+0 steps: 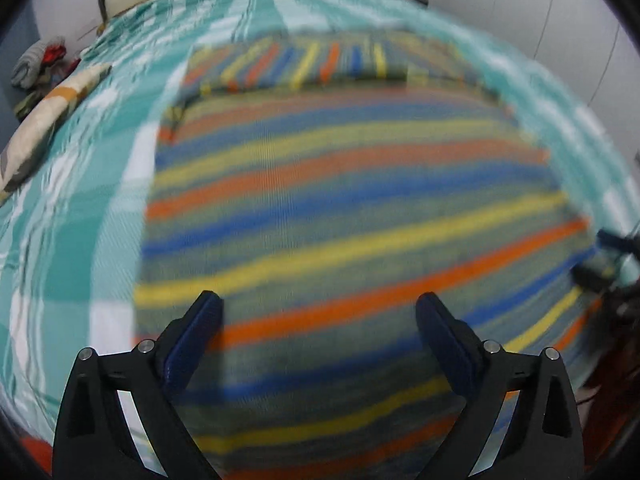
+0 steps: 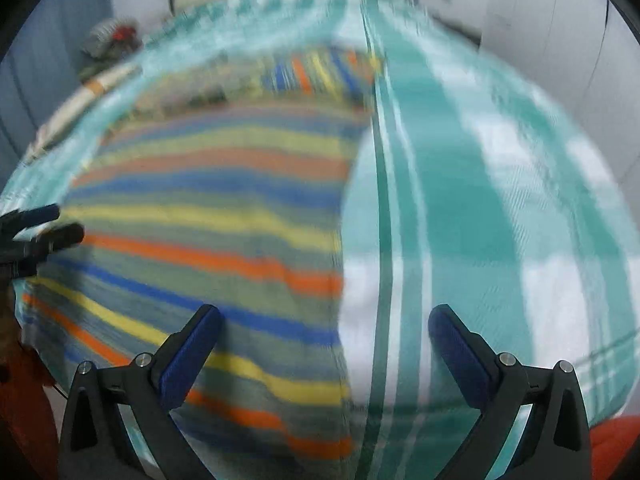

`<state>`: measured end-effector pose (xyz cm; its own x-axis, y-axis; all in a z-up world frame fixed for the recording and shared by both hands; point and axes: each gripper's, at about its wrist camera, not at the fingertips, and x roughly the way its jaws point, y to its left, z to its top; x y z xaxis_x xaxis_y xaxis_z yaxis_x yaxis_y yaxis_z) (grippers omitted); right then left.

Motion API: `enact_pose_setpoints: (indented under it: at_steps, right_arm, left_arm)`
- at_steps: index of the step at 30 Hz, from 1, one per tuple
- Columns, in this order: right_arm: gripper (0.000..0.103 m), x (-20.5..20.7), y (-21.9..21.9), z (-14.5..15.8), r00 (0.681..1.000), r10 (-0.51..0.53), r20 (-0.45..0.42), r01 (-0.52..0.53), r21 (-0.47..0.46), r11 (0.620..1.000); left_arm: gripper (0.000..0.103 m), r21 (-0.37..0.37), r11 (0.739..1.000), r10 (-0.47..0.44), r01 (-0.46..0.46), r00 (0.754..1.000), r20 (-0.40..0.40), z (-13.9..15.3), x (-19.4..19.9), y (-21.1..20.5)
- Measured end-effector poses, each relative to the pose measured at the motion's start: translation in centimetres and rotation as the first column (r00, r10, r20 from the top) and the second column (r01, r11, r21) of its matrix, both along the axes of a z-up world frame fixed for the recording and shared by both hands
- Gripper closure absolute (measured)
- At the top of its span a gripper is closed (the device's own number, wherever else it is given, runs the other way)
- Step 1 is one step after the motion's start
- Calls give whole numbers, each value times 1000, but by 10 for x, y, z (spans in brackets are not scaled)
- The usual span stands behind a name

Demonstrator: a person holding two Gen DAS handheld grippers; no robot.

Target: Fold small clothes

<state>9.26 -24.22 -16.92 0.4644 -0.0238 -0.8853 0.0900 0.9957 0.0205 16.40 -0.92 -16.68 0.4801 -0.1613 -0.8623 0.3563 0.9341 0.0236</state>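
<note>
Nearest, the left claw (image 1: 318,310) and the right claw (image 2: 324,320) are both held spread wide and empty above the striped garment (image 1: 340,208), which is laid flat on the teal checked bed (image 1: 80,184) in blurred orange, blue, yellow and grey-green bands, its far edge folded over.

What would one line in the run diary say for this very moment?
stage: between folds | striped garment: flat on checked bedsheet, top edge folded | left hand-held gripper: open, empty | right hand-held gripper: open, empty
</note>
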Motion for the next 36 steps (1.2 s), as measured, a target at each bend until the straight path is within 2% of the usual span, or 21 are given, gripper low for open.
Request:
enact_pose_setpoints:
  at_steps: [1,3,6,8,11,14,16,36]
  right_arm:
    - [0,0,0,-2,1000,-1,-1,1,7,1000]
    - [1,0,3,4,1000,1,25,0,-16,1000]
    - [1,-4,4,22,993,0,122,11,-83,996]
    - [1,-3,-2,29,988,-21,156,38,-108,993]
    - [1,4,-16,17,991,-75,108,84,-85,993]
    - [0,8,-25,-5,994,-105,37,106,-8,994]
    - [0,8,-24,-6,993,-104,51,105,-11,994]
    - [0,0,-22,-8,993,-101,67,103,-22,994]
  left_arm:
    - [4,-14,1000,7,-7,1000,27,2,-6,3]
    - [4,-35,999,13,-13,1000,23,11,-9,8]
    - [4,-85,995,68,-60,994,85,27,-11,22]
    - [2,-103,990,107,-97,990,94,27,-7,32]
    - [2,-78,989,129,-129,992,-1,-3,6,43]
    - [1,-57,993,103,-102,994,24,-8,4,37]
    - [0,-39,994,103,-102,995,13,-8,6,33]
    - [0,-34,994,106,-105,994,16,-11,2,33]
